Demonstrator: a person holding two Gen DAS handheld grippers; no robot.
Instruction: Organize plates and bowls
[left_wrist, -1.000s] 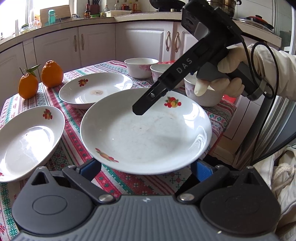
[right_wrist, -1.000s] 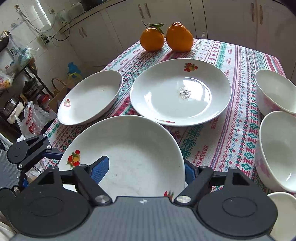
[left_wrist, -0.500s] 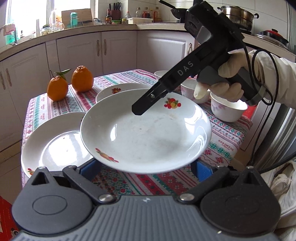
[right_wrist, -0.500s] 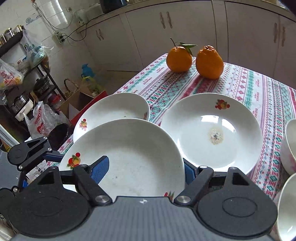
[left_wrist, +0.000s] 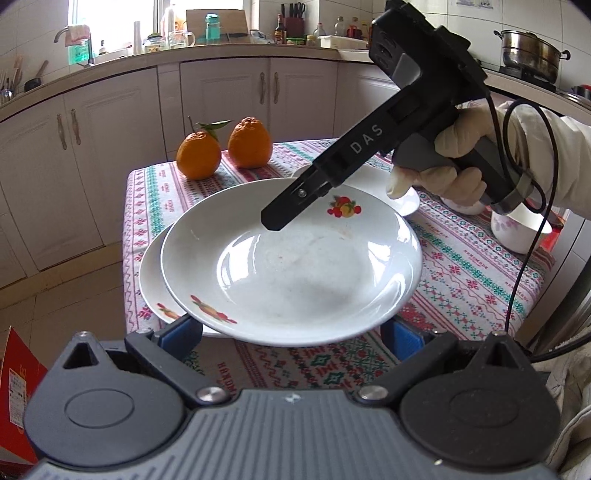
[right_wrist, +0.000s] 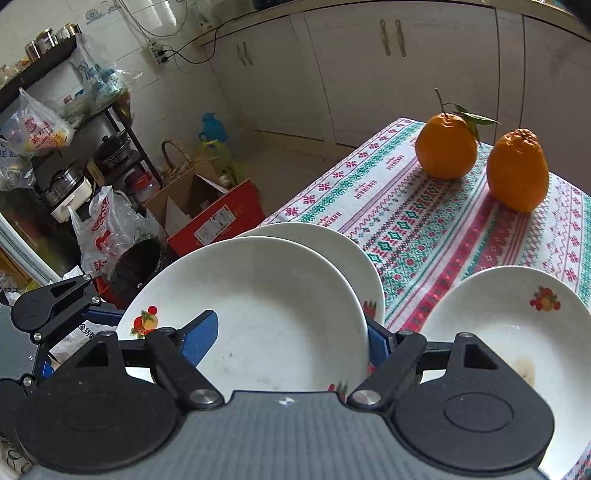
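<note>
Plate (left_wrist: 291, 273) now above 2nd plate (left_wrist: 155, 273), prev. beside.

The tabletop (left_wrist: 461, 273) wears a white cloth cross-stitched in bands of red, green and purple, which hangs down over the edge at left centre of the left wrist view. Two oranges (left_wrist: 225, 147) stand side by side near its far corner, one with a stem and leaves. A white plate (right_wrist: 332, 243) lies at the tabletop's near-left corner, a second white plate (right_wrist: 517, 317) with a fruit motif lies towards the lower right of the right wrist view, and a white bowl (left_wrist: 517, 232) with a pink flower print sits at the right edge of the left wrist view.
</note>
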